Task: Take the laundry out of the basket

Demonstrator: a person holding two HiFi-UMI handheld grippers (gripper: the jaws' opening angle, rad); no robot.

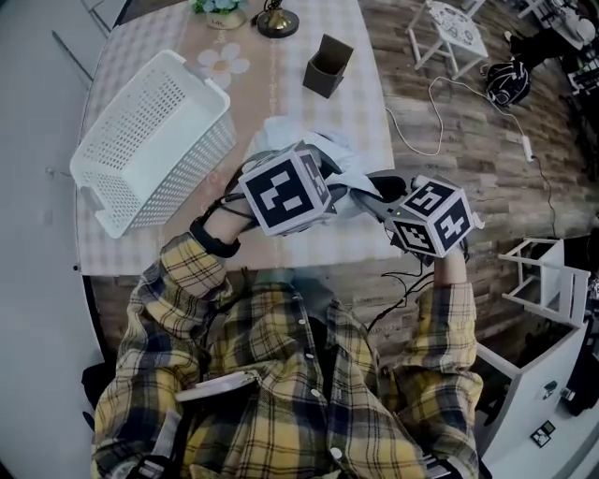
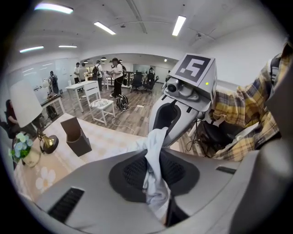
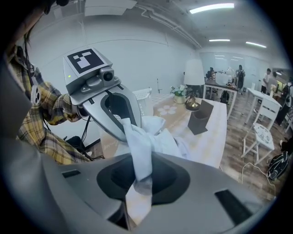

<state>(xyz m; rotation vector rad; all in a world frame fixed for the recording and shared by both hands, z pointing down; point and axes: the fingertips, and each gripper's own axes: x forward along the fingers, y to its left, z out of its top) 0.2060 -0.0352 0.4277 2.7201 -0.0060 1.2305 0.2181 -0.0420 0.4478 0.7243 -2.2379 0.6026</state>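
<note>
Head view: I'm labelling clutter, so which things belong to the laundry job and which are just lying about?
Job: white basket; pale garment; left gripper and right gripper, both pinching it.
Lying about: brown box; brass lamp base; flower pot; daisy mat; white chair.

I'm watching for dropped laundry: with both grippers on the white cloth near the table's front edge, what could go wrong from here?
1. The left gripper and right gripper each pinch only a thin bunched fold of the white cloth; pulling apart could slip it from one.
2. The cloth sits by the near edge of the table, so letting go here might drop it to the floor.
</note>
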